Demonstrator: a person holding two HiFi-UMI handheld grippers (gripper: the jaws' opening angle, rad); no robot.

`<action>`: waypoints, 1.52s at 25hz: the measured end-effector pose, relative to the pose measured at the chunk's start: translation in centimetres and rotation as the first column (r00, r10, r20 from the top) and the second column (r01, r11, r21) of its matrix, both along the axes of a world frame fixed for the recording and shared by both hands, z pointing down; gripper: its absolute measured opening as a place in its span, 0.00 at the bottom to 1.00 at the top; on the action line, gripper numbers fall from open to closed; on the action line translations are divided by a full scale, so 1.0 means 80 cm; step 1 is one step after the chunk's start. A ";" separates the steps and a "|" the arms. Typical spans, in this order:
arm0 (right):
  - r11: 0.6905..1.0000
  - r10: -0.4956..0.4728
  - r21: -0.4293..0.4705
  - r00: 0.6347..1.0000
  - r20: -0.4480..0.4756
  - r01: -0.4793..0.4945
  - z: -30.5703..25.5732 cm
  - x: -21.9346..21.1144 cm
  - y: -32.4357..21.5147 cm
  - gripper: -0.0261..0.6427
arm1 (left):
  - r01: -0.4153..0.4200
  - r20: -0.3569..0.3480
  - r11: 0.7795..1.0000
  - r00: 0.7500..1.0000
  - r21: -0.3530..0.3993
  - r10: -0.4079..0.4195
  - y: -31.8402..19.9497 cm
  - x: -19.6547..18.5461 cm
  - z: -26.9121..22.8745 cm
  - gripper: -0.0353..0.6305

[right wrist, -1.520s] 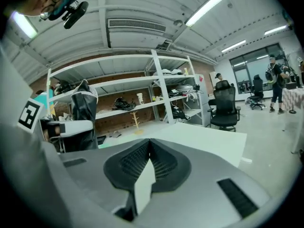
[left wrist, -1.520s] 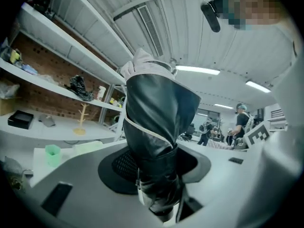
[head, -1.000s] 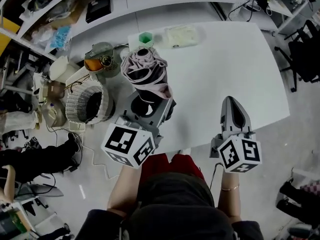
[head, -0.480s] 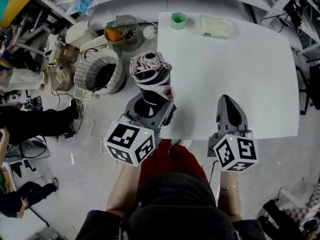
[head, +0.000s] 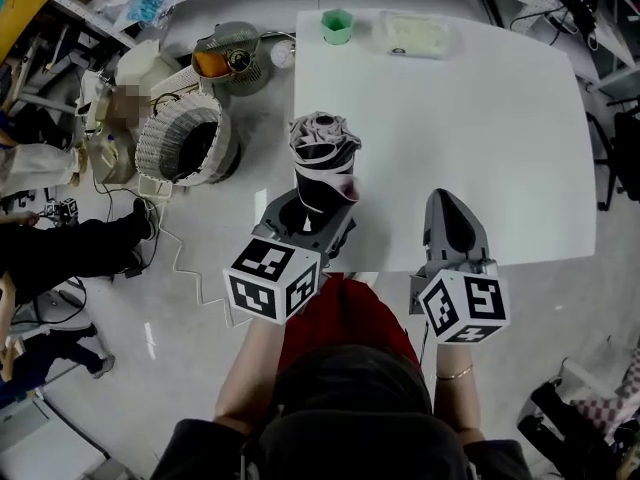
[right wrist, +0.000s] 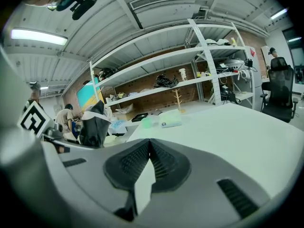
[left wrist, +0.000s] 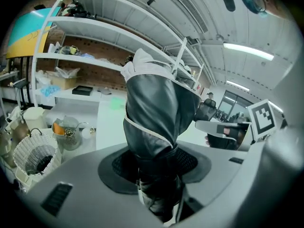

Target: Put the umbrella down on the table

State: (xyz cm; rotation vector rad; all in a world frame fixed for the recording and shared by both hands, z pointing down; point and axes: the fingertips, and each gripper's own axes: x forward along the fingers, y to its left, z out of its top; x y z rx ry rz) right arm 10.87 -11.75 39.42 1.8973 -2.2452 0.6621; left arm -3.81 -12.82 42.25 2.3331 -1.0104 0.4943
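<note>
A folded umbrella (head: 322,168), dark grey with pink-white folds at its far end, sticks up and away from my left gripper (head: 312,208), which is shut on its lower end. It hangs over the near left part of the white table (head: 500,138); I cannot tell whether it touches the top. In the left gripper view the umbrella (left wrist: 156,108) fills the middle, clamped between the pads of the left gripper (left wrist: 157,175). My right gripper (head: 447,200) hovers over the table's near edge, shut with nothing in it. Seen in the right gripper view, the right gripper (right wrist: 149,144) has its jaws meeting, and the umbrella (right wrist: 95,125) shows at left.
A green cup (head: 337,25) and a clear packet (head: 418,34) sit at the table's far edge. Left of the table stand a wicker basket (head: 185,148), a pot (head: 225,58) and clutter on the floor. A seated person's legs (head: 70,253) are at far left.
My left gripper has sunk and moved right with the umbrella, from the table's left edge to over its near left part. The right gripper shifted a little and stays shut.
</note>
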 end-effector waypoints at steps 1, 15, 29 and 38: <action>1.000 0.003 -0.002 1.000 -0.001 -0.003 0.003 0.008 0.002 0.07 | -0.009 0.014 1.000 1.000 -0.009 0.009 0.002 0.010 0.007 0.35; 0.998 0.053 -0.029 0.999 0.011 -0.052 0.025 0.051 0.012 0.07 | -0.098 0.127 0.991 0.986 -0.089 0.109 -0.007 0.070 0.059 0.35; 0.989 0.142 -0.048 0.990 -0.001 -0.142 0.030 0.091 0.002 0.07 | -0.181 0.149 0.974 0.968 -0.134 0.200 -0.037 0.121 0.087 0.35; 0.983 0.166 -0.073 0.986 -0.015 -0.167 0.041 0.091 -0.006 0.07 | -0.205 0.173 0.967 0.958 -0.150 0.230 -0.054 0.139 0.106 0.35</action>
